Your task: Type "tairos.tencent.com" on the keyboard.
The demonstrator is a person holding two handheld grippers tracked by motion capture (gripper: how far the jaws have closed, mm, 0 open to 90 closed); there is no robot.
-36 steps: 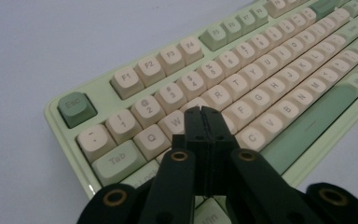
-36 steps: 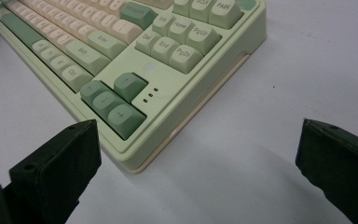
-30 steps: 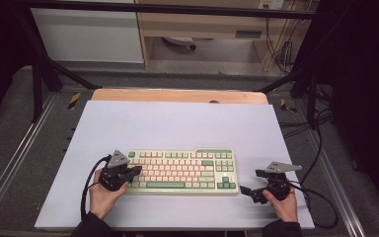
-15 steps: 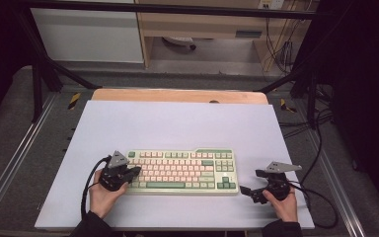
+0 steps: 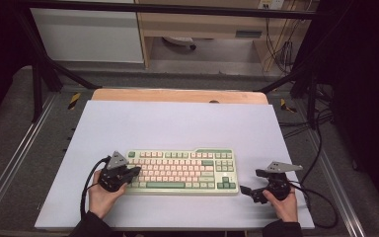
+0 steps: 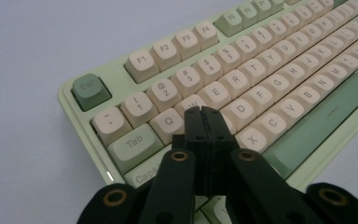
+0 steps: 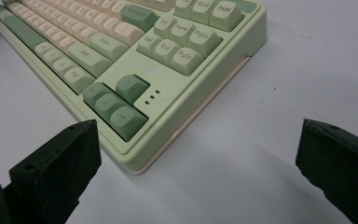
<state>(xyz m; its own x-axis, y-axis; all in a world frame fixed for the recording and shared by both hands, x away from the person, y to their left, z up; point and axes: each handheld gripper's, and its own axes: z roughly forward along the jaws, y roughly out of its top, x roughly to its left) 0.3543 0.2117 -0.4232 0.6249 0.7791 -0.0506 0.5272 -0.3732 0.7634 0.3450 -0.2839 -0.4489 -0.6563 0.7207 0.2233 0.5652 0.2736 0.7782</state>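
So there's a cream and green keyboard (image 5: 181, 171) sitting at roughly 6 o'clock on the pale table (image 5: 177, 123), long side running left to right, closer to the person's edge than the far one.

The left hand (image 5: 103, 195) comes in from the bottom, wrist low, and holds the left gripper (image 5: 134, 171) angled toward 2 o'clock so its tip sits over the keyboard's left end. In the left gripper view the two black jaws are pressed together with no gap, tip right above the keys around W and S (image 6: 204, 112); can't tell if it's actually touching a key. Esc key (image 6: 90, 91) is off at 10 o'clock from the tip.

The right hand (image 5: 282, 203) is near the table's bottom right corner, well clear of the keyboard, with the right gripper (image 5: 246, 191) pointing toward 9 o'clock at the keyboard's right end. Its jaws are spread wide with nothing between them, and the arrow keys (image 7: 115, 101) corner sits just ahead.
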